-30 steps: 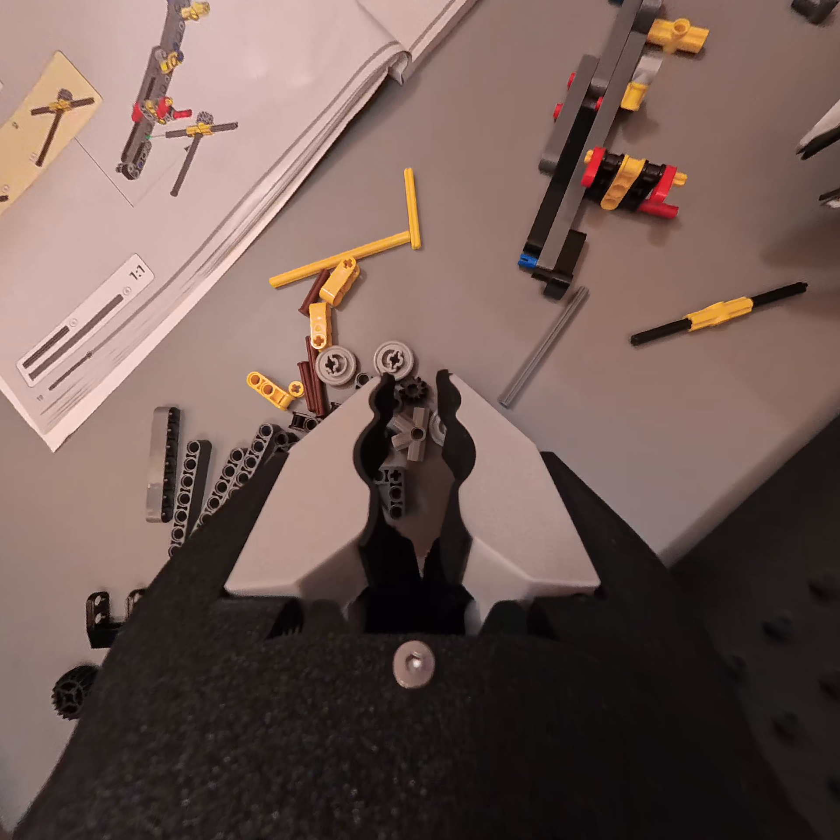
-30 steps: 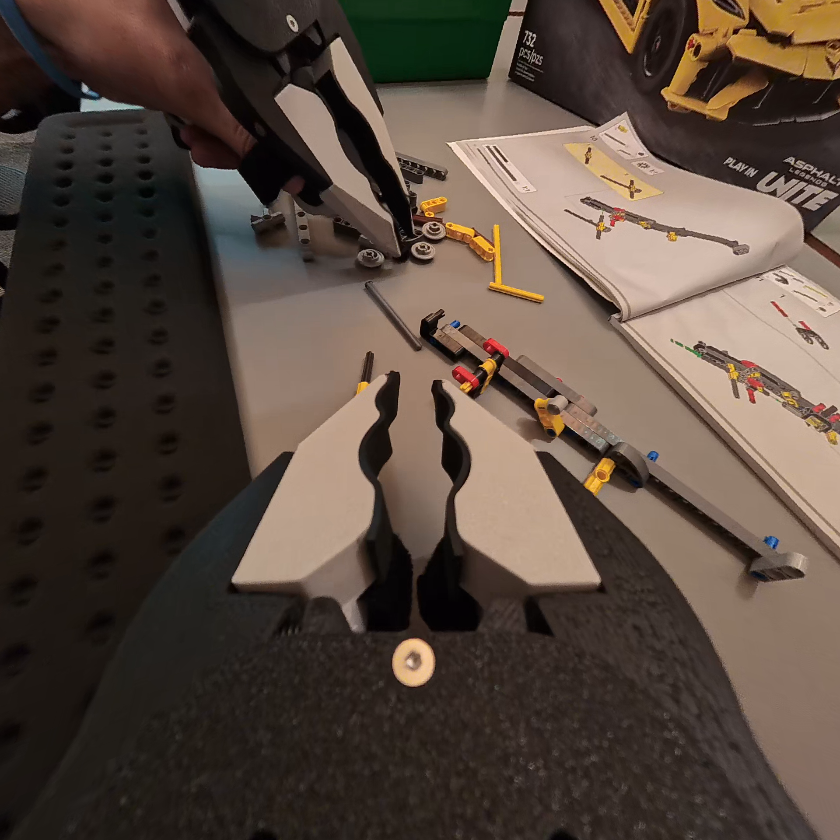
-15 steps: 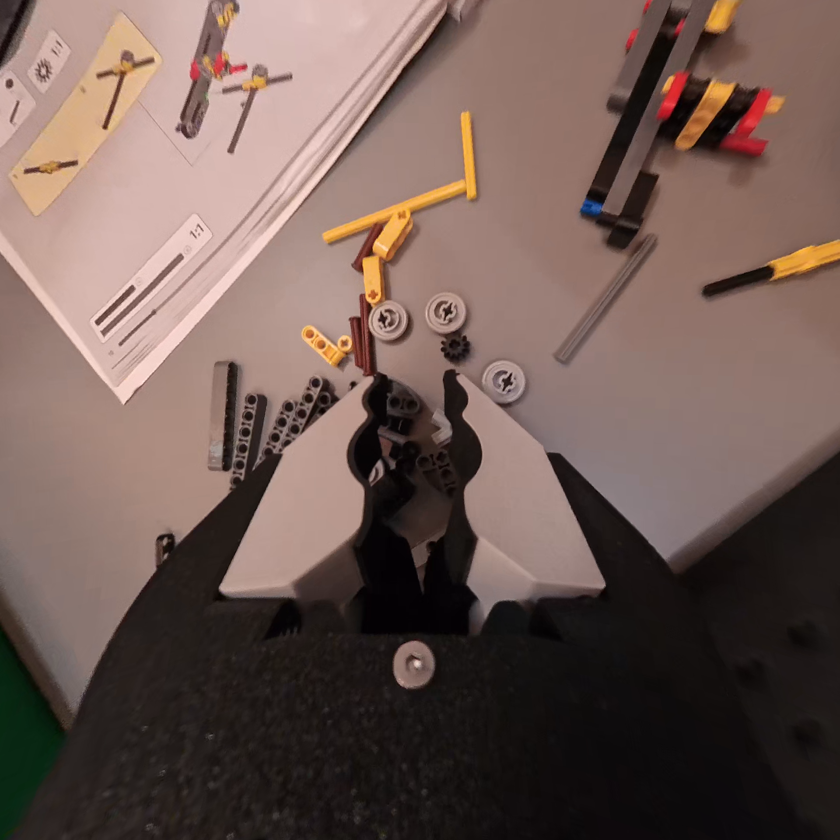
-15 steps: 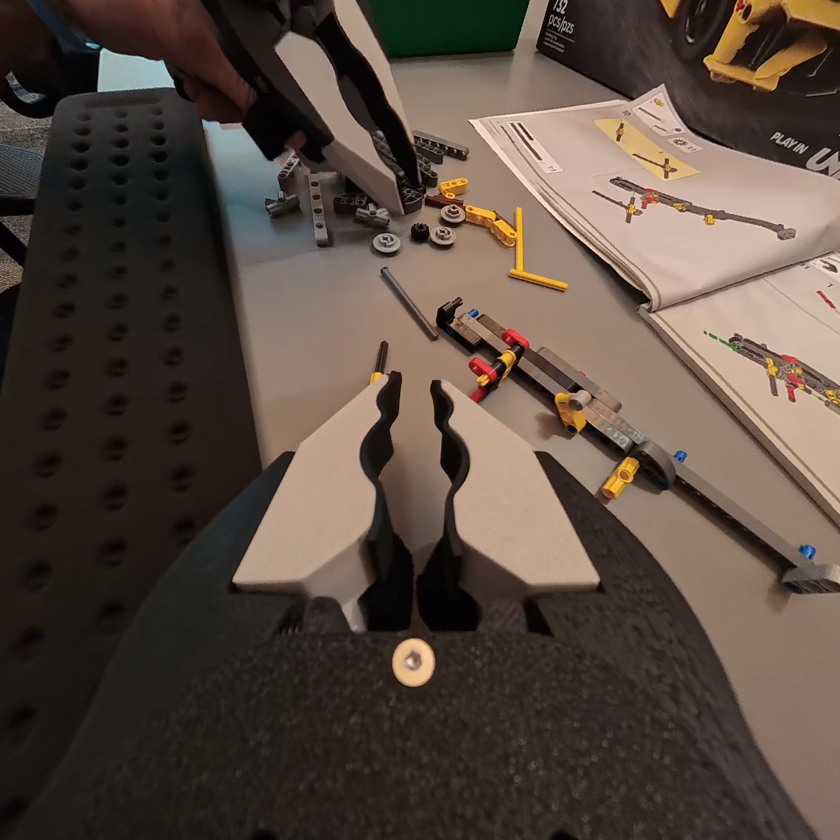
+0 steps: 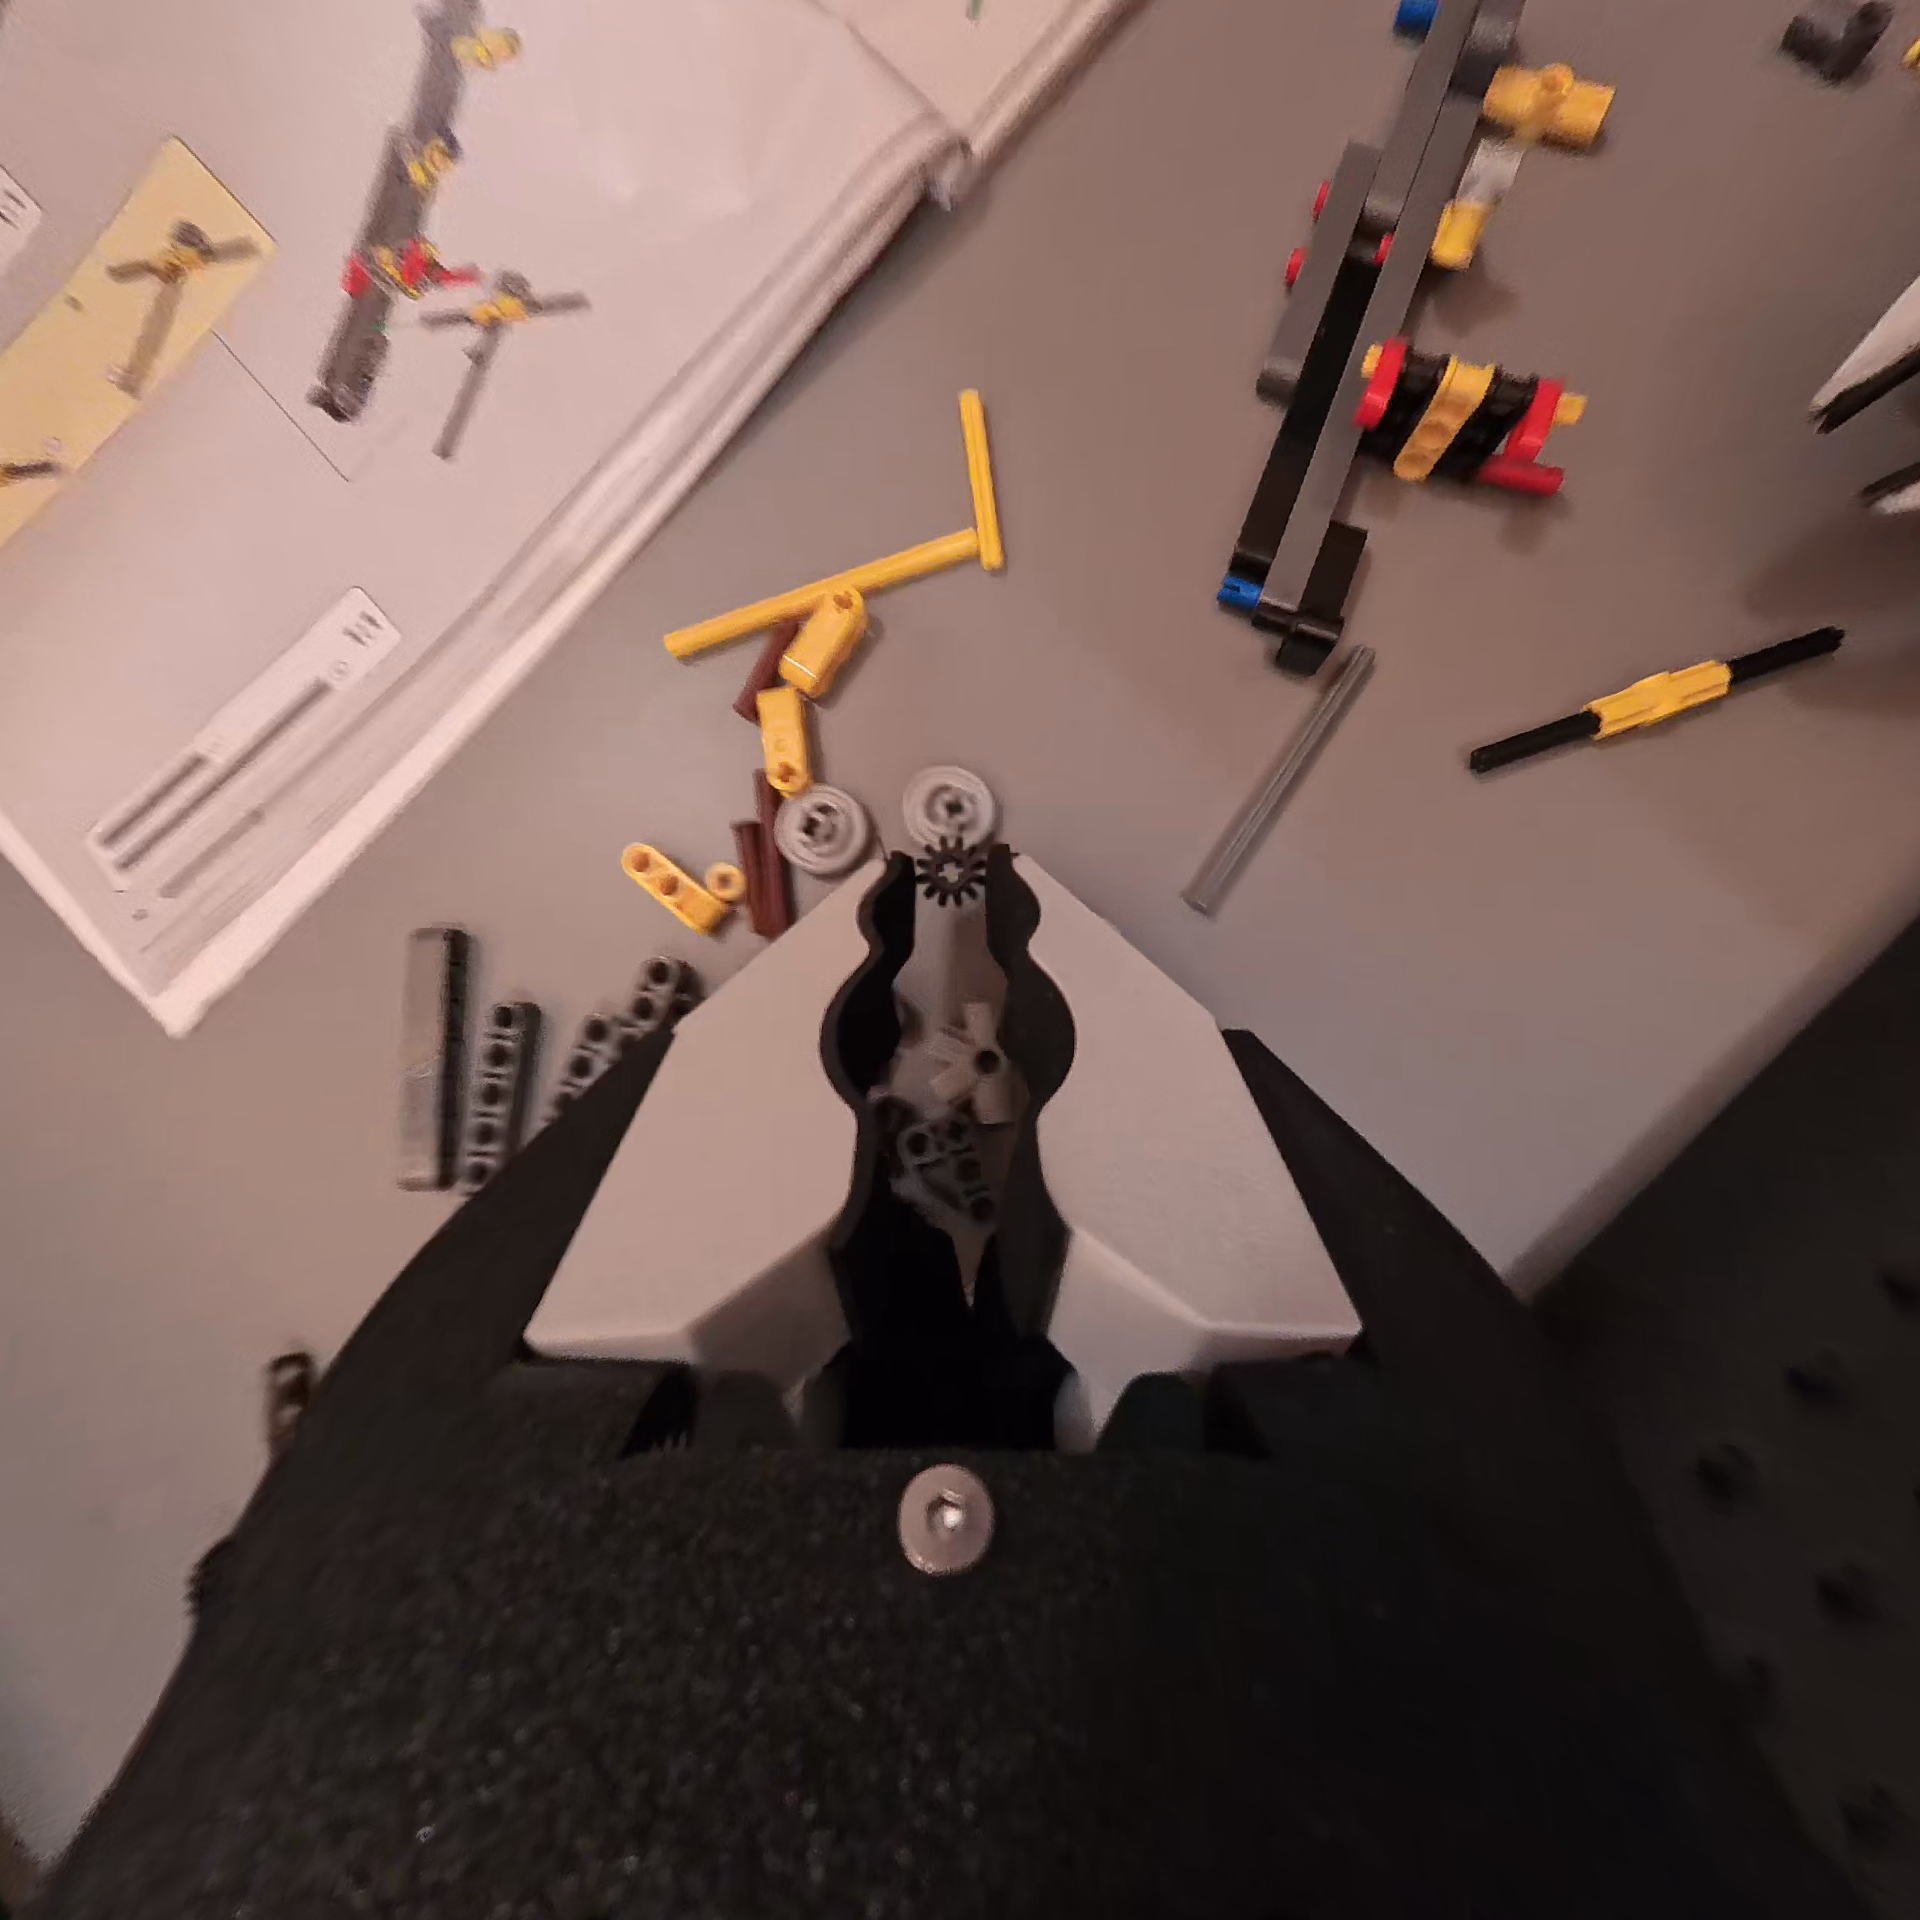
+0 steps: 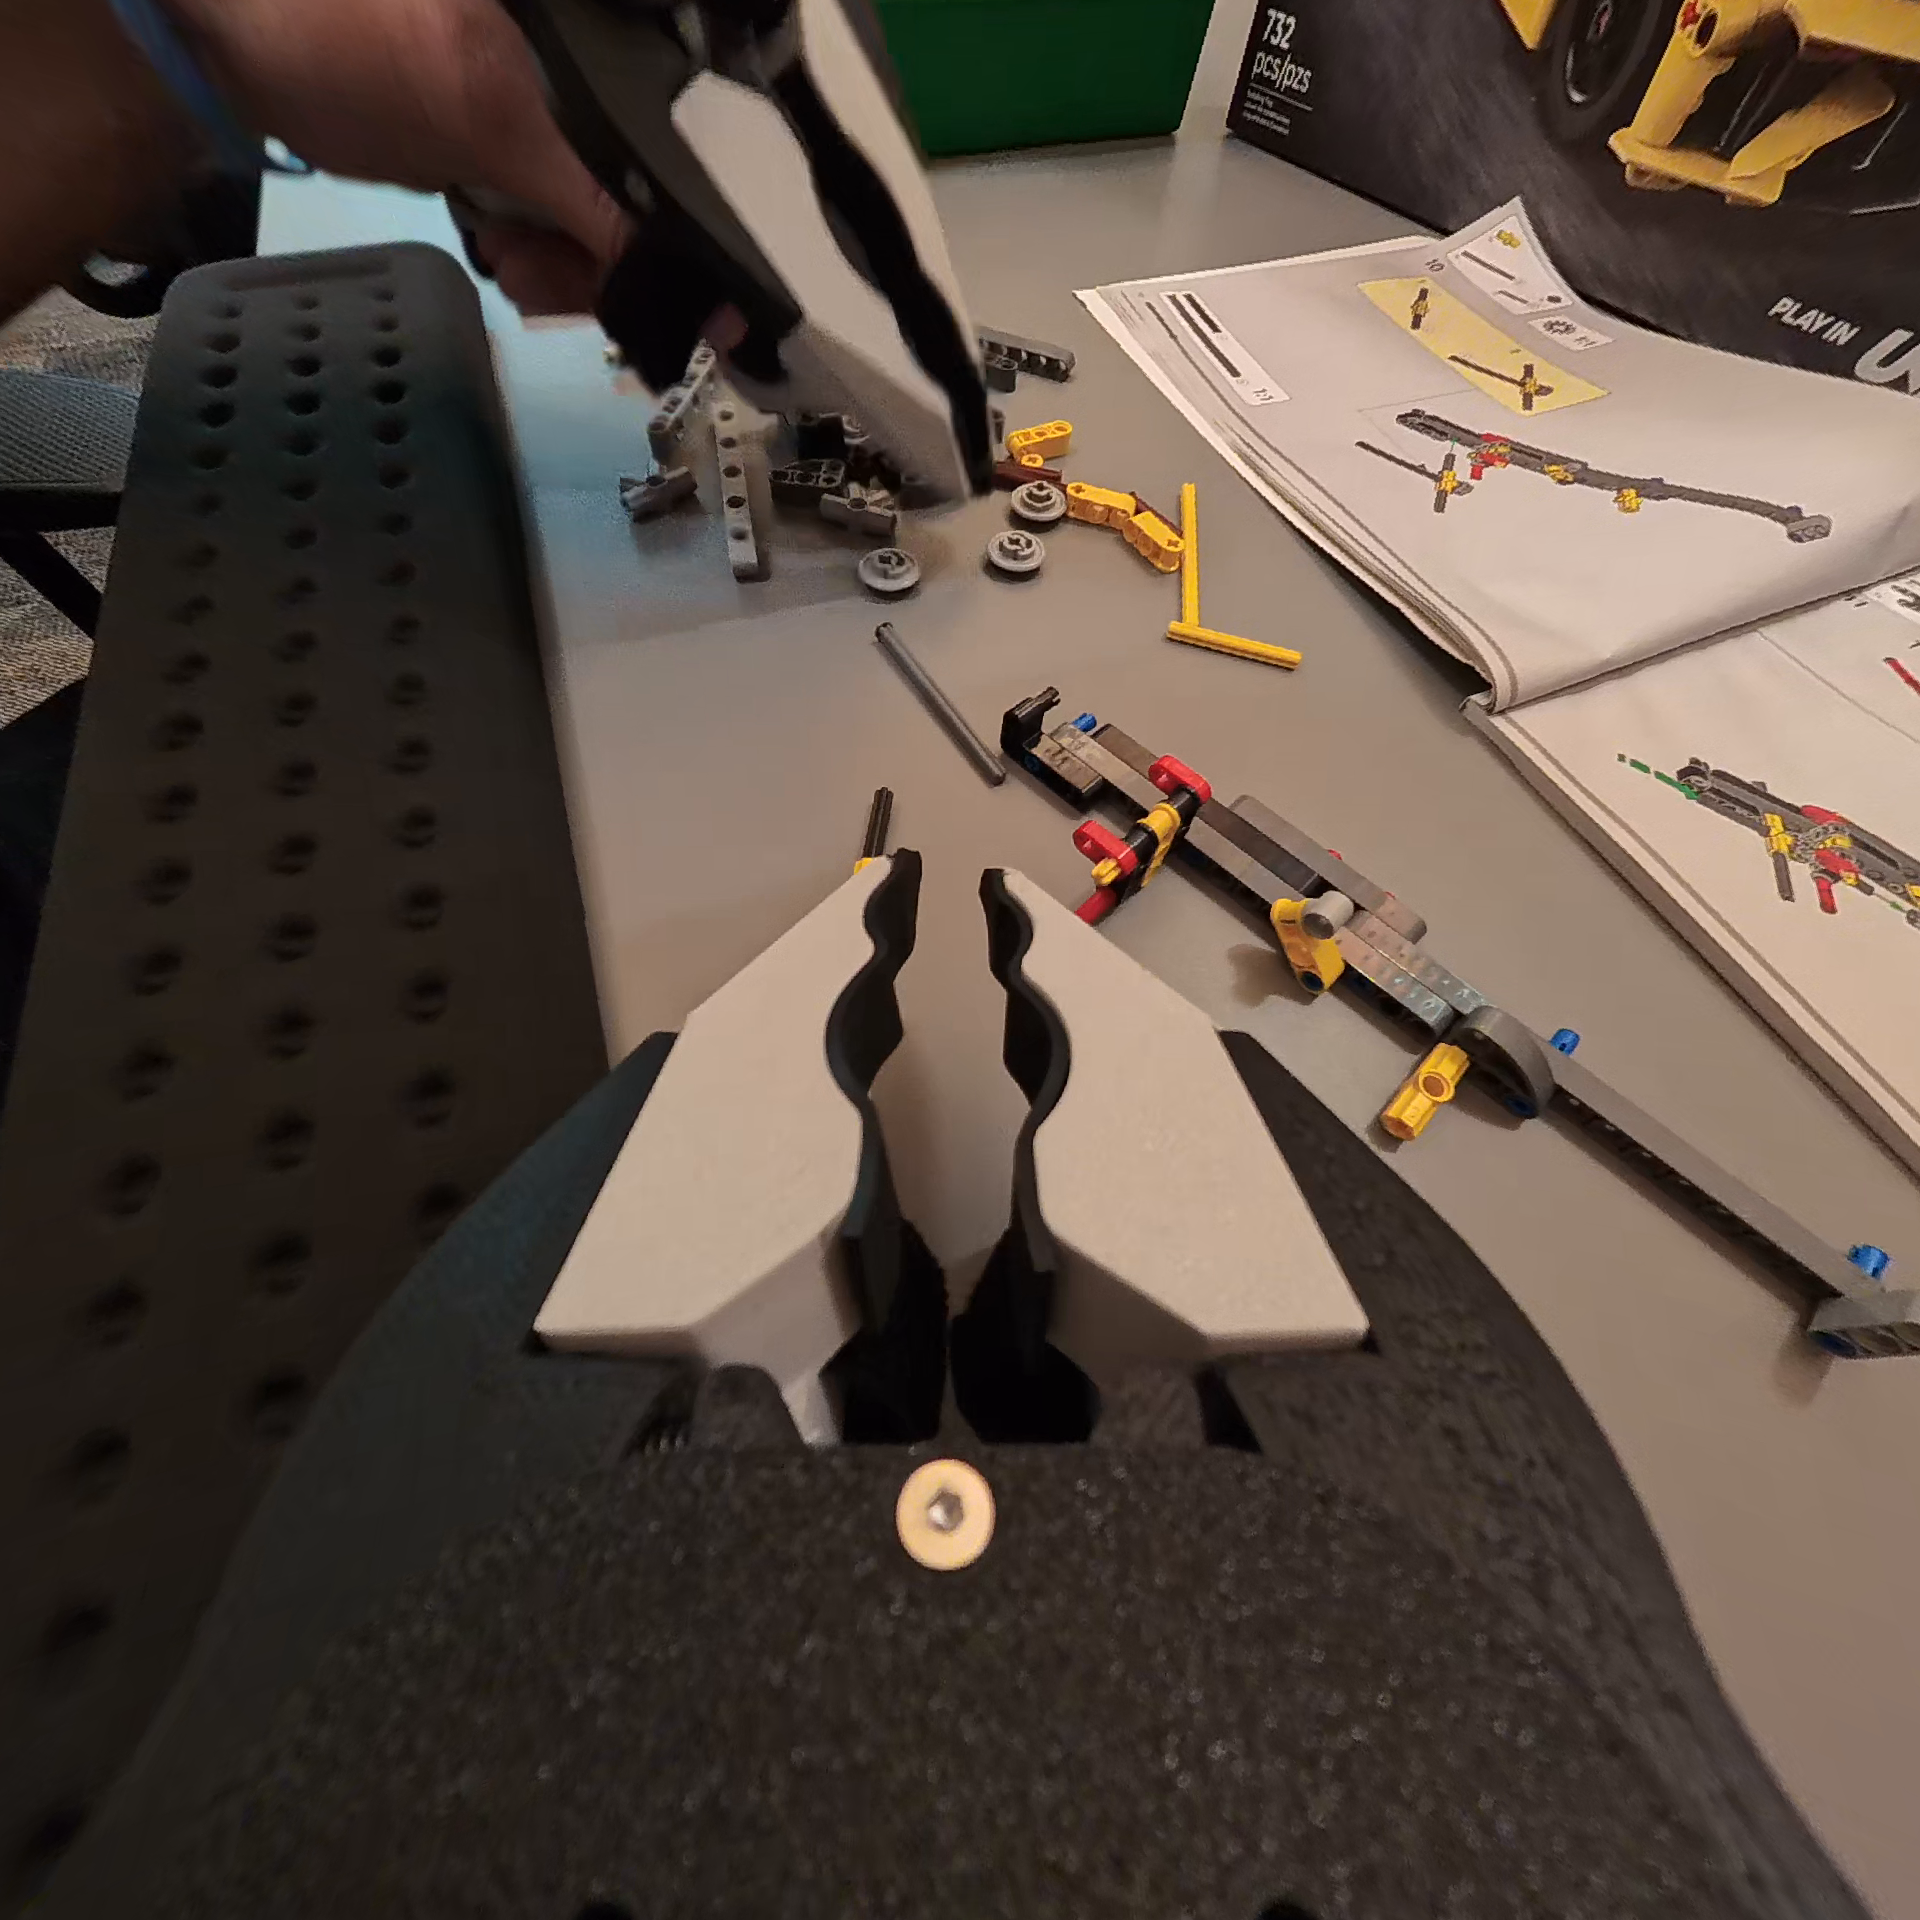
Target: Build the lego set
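My left gripper (image 5: pixel 951 868) points down at a pile of loose Lego parts on the grey table (image 5: pixel 1091 312). A small black gear (image 5: pixel 948 878) sits right between its tips; the jaws stand a narrow gap apart. In the right wrist view the left gripper (image 6: pixel 971 483) touches down at the pile's edge and hides the gear. My right gripper (image 6: pixel 948 868) hovers low over the table, slightly open and empty. The long grey and black beam assembly (image 6: pixel 1299 883) lies just right of it and also shows in the left wrist view (image 5: pixel 1340 395).
Two grey pulleys (image 5: pixel 823 828) and yellow connectors (image 5: pixel 821 649) lie past the left tips. Nearby are a grey axle (image 6: pixel 940 701), yellow axles (image 6: pixel 1190 561), a black axle with a yellow sleeve (image 5: pixel 1657 691), dark beams (image 5: pixel 499 1081), the open instruction booklet (image 6: pixel 1455 468), the set box (image 6: pixel 1558 104) and a black perforated pad (image 6: pixel 260 727). The left gripper's tips are roughly 15 centimetres from the right gripper's. The left tips stand about 6 centimetres off the grey axle (image 6: pixel 940 701). The left camera catches it too, in the left wrist view (image 5: pixel 1278 777).
The left gripper pulled back over the pile, then came forward; the black gear that lay ahead of it is now between its tips. The right gripper has barely moved.
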### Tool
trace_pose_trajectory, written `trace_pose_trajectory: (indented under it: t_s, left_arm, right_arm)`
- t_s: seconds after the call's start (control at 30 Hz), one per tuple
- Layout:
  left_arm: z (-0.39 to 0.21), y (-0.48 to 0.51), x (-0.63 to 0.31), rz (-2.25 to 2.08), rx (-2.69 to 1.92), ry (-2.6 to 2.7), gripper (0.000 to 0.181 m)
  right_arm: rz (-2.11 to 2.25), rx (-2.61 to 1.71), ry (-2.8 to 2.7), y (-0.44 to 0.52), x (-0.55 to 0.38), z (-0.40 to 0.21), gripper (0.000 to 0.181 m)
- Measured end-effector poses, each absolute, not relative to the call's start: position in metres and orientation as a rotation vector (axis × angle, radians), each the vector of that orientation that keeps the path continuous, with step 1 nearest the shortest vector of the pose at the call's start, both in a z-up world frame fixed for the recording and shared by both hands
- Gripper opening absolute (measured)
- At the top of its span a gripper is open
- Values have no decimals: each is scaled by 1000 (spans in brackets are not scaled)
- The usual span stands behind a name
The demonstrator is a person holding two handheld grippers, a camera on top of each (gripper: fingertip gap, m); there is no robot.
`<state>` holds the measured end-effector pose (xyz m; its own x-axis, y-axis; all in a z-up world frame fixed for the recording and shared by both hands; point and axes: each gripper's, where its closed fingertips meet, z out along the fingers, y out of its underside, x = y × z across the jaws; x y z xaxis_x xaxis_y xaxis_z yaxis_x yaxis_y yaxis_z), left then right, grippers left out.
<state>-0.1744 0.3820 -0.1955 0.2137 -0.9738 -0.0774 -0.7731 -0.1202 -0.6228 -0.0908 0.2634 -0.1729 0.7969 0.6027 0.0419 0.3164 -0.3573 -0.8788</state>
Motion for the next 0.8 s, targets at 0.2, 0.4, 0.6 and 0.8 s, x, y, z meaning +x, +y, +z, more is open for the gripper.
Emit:
trace_pose_trajectory:
  t_s: [0.2, 0.4, 0.6, 0.8]
  left_arm:
    - [-135, 485, -162, -401, -1782, 1565, 12]
    - [-164, 621, -100, -361, -1747, 1639, 11]
    - [-204, 655, -69, -441, -1772, 1786, 11]
    - [-212, 655, -69, -418, -1773, 1838, 11]
  right_arm:
    - [350, -1976, -699, 263, -92, -175, 12]
    - [343, -1977, -704, 262, -92, -175, 10]
    - [370, -1986, -694, 262, -92, -176, 10]
    - [393, -1994, -689, 262, -92, -176, 9]
